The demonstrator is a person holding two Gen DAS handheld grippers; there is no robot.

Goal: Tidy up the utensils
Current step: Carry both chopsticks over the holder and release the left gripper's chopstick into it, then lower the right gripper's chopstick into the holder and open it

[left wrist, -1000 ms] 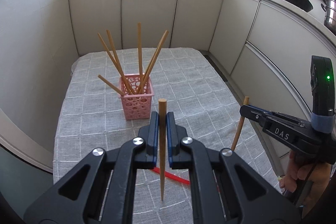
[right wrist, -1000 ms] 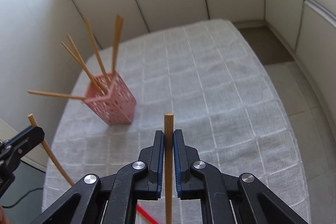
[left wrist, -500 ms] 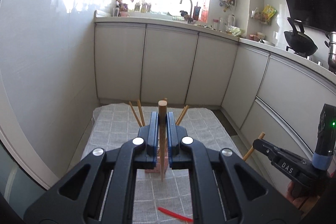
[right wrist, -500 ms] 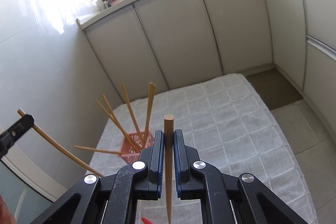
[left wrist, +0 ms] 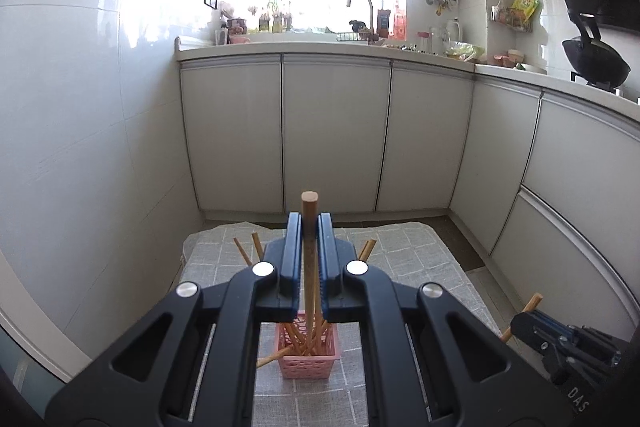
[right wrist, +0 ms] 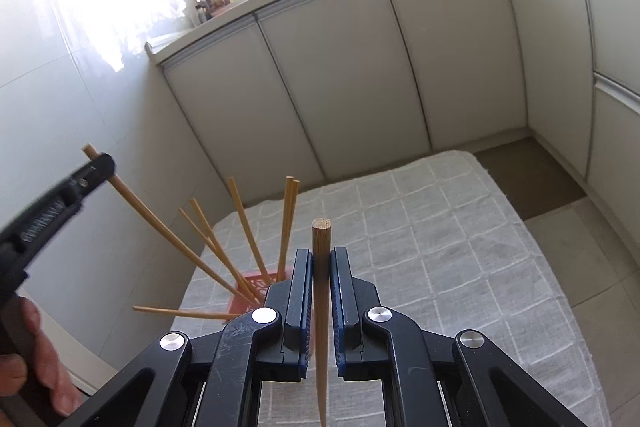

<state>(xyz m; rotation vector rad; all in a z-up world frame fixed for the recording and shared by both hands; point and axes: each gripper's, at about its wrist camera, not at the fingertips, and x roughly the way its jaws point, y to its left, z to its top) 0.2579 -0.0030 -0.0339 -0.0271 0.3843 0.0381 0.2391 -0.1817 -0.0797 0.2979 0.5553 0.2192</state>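
Observation:
My left gripper (left wrist: pixel 309 223) is shut on a wooden chopstick (left wrist: pixel 309 247) held upright; its lower tip hangs over the pink basket (left wrist: pixel 310 359), which holds several chopsticks. From the right wrist view, the left gripper (right wrist: pixel 102 163) comes in at the left, its chopstick (right wrist: pixel 160 223) slanting down toward the basket (right wrist: pixel 250 289). My right gripper (right wrist: pixel 321 259) is shut on another upright wooden chopstick (right wrist: pixel 321 291), right of the basket above the checked cloth (right wrist: pixel 440 247). It shows low right in the left wrist view as the right gripper (left wrist: pixel 520 323).
The cloth-covered table (left wrist: pixel 420 267) stands in a kitchen corner, with white cabinets (left wrist: pixel 332 131) behind and to the right and a tiled wall (left wrist: pixel 80 147) on the left. A hand (right wrist: pixel 36 367) grips the left tool's handle. Bare floor (right wrist: pixel 592 247) lies right of the table.
Both grippers rose and tilted up, so the cabinets and window now fill the views. The left gripper's chopstick moved over the basket. A red strip seen on the cloth earlier is now hidden.

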